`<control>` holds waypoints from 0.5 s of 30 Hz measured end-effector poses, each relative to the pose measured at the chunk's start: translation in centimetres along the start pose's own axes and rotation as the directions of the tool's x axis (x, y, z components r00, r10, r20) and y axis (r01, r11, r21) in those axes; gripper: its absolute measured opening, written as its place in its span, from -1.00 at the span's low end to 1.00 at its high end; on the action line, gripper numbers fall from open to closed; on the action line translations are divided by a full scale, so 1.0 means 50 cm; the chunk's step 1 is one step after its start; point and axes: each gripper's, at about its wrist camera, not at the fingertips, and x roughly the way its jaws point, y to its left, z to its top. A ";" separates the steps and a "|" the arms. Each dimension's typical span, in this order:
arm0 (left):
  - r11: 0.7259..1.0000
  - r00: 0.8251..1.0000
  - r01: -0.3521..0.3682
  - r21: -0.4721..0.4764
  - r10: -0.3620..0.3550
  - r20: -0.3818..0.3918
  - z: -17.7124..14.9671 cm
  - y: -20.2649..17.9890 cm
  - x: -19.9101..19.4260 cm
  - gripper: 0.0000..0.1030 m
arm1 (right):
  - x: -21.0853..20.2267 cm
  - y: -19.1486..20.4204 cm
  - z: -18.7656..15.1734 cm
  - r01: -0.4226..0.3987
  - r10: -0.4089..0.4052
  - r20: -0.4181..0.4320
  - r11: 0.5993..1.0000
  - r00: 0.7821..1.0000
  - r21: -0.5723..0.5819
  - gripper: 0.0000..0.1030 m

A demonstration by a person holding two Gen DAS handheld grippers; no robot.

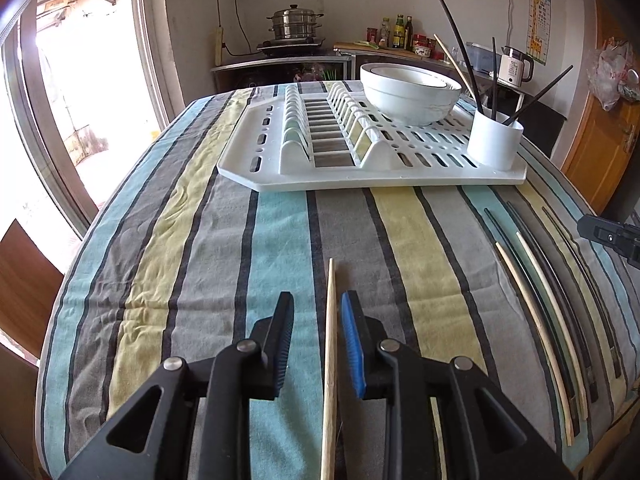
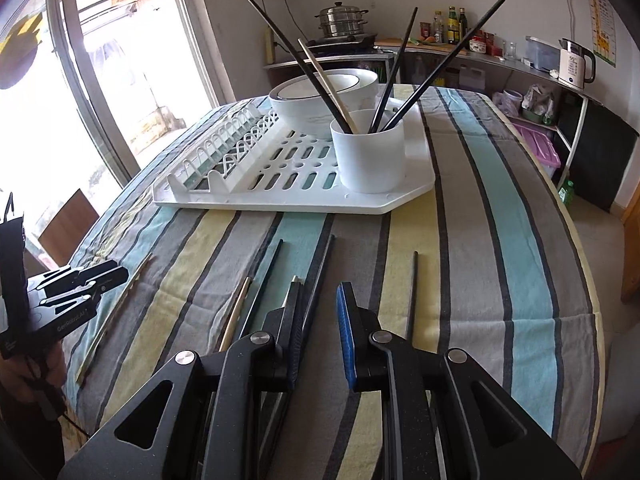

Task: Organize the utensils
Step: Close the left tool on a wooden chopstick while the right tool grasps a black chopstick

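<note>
My left gripper [image 1: 317,300] is open, its jaws on either side of a wooden chopstick [image 1: 330,344] that lies on the striped tablecloth. It also shows in the right wrist view [image 2: 116,274]. My right gripper [image 2: 320,292] is open and empty, low over several black and wooden chopsticks [image 2: 272,276] lying on the cloth. A white utensil cup [image 2: 370,156] on the white dish rack [image 2: 280,200] holds several black chopsticks and one wooden one. The cup [image 1: 494,142] and the loose chopsticks [image 1: 536,312] show at the right of the left wrist view.
Stacked white bowls [image 1: 410,90] sit on the rack [image 1: 360,176] behind the cup. The table edge drops off at the right [image 2: 588,280]. A counter with a steamer pot [image 1: 294,24], bottles and a kettle [image 2: 576,64] stands behind the table.
</note>
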 end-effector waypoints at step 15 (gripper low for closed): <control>1.000 0.998 0.002 0.027 0.000 -0.063 0.017 -0.004 0.045 -0.49 | 0.128 -0.001 0.057 0.052 -0.051 -0.143 0.999 0.988 -0.001 -0.66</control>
